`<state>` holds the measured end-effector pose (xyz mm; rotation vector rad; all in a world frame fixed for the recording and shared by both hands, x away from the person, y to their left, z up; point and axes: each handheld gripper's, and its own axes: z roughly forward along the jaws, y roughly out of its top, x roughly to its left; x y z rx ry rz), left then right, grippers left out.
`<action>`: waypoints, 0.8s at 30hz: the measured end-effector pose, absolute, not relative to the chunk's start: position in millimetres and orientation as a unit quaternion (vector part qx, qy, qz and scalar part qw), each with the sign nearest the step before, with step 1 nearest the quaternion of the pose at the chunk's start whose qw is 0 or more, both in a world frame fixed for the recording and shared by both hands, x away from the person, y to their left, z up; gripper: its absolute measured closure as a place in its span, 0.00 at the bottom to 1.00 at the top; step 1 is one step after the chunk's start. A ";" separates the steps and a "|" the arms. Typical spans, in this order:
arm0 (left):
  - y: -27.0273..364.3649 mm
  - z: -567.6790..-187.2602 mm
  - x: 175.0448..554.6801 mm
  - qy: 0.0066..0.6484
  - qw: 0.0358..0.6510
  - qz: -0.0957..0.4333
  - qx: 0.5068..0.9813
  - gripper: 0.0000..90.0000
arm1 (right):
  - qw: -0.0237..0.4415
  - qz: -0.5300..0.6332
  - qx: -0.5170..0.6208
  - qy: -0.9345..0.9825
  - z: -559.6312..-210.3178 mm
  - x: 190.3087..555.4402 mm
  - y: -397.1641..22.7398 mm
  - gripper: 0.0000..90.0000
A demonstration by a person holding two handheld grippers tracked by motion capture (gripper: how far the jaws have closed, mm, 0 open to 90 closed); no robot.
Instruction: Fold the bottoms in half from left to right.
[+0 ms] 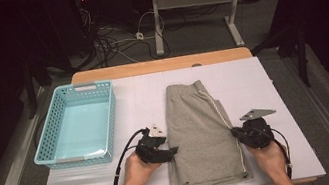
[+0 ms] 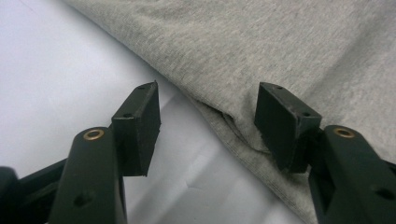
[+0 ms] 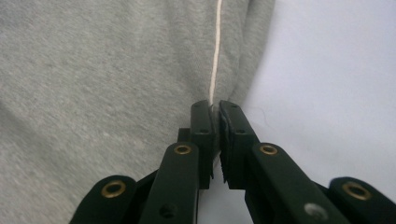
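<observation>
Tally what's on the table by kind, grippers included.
Grey shorts: 1
Blue basket: 1
Grippers: 2, the left gripper and the right gripper
Total: 4

Grey shorts [image 1: 201,134] lie flat on the white surface [image 1: 276,104], folded lengthwise, white side stripe running down their right edge. The left gripper [image 1: 170,150] sits at the shorts' left edge, fingers pointing in at the fabric (whether they touch it is hard to say from up here). The right gripper [image 1: 234,132] is at the shorts' right edge, right on the stripe. Left of the shorts, well apart, stands a turquoise basket [image 1: 51,126].
</observation>
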<state>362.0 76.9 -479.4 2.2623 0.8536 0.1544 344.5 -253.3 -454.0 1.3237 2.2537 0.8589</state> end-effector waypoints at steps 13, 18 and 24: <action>77.2 -479.6 364.1 0.337 0.357 0.058 0.869 0.62 | 0.160 0.315 0.481 0.803 -467.1 347.0 -255.2 0.75; 77.7 -479.4 365.1 0.329 0.365 0.020 0.871 0.83 | 0.142 0.320 0.479 0.805 -466.6 349.4 -255.8 0.83; 81.3 -478.8 368.1 0.333 0.368 -0.007 0.868 0.92 | 0.143 0.317 0.473 0.810 -465.3 349.7 -254.2 0.88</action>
